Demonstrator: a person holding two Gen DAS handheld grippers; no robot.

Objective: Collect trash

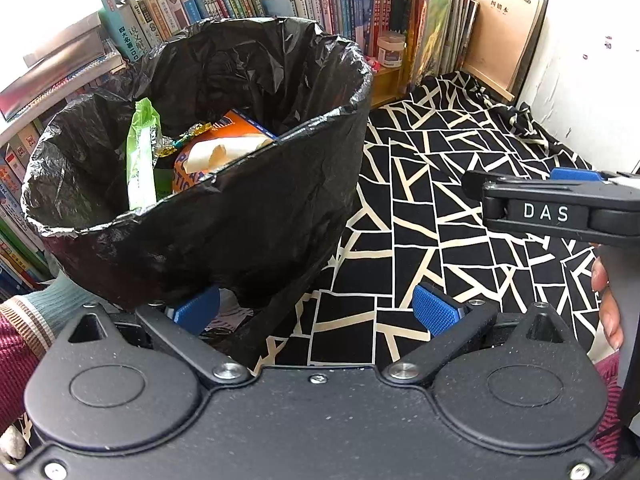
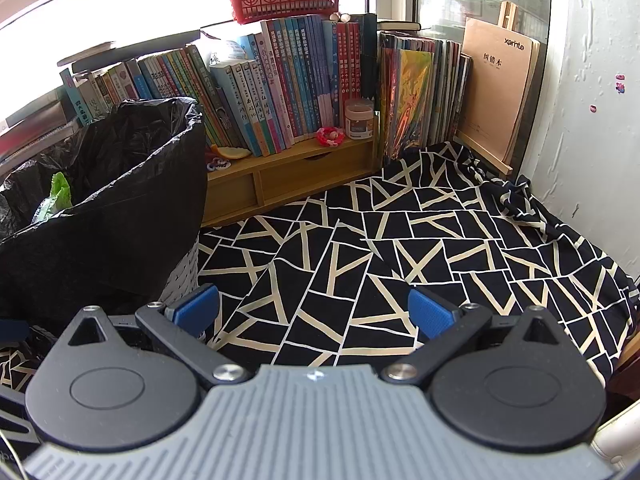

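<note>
Both your tools are spread and empty: the left tool (image 1: 316, 308) sits low at the near wall of the bin (image 1: 208, 240), the right tool (image 2: 314, 312) hangs over bare cloth (image 2: 400, 240). The trash is already in the bin — a green wrapper (image 1: 140, 152) standing upright, an orange box (image 1: 224, 140), crinkled foil. No loose trash shows on the cloth. The liner (image 1: 280, 60) is thin, glossy, wrinkled plastic, draped loosely over the rim; your left pad (image 1: 198, 310) could snag it or nudge the bin over. The cloth is soft and rumpled, so it may bunch under a tool.
</note>
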